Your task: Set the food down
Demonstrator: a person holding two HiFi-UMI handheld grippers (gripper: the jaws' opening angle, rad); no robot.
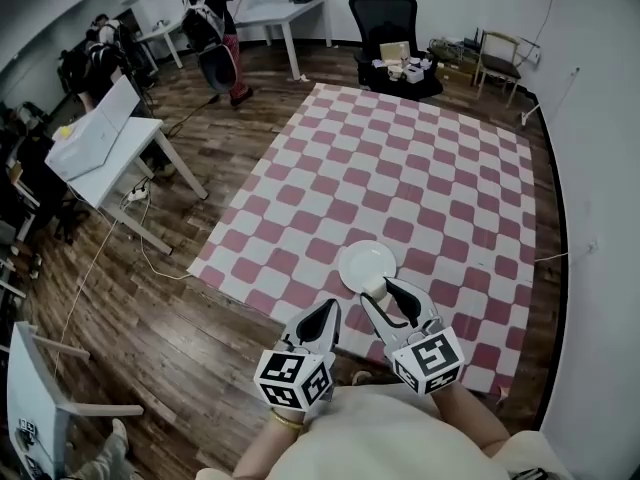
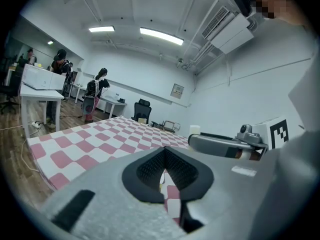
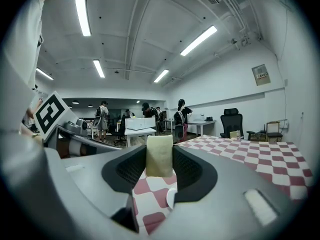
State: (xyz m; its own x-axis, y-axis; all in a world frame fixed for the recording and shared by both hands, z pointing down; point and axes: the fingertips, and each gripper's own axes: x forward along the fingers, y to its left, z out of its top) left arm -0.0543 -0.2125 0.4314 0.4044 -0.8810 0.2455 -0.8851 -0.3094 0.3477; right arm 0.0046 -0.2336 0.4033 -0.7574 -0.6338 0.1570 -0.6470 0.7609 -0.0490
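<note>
Jaws on our right gripper (image 1: 383, 290) clamp the pale food block (image 3: 159, 156) over the plate (image 1: 362, 263) rim; our left gripper (image 2: 164, 172) jaws together, empty.

left gripper (image 1: 322, 316): your grey plastic shell narrows to two pointed jaws, lined in black, with ribbed pads inside.
right gripper (image 1: 380, 290): the same grey body and black ribbed lining as your other one.
left cube (image 1: 293, 378): white faces printed with black square patterns, fixed at the back of your gripper.
right cube (image 1: 428, 358): white too, with a bold black pattern on top.
knob (image 2: 244, 129): a small round metal fitting on your right gripper's dark grey bar.
top (image 1: 390, 438): you wear a pale, cream-coloured garment.
band (image 1: 285, 421): thin and yellowish, at your left wrist.
</note>
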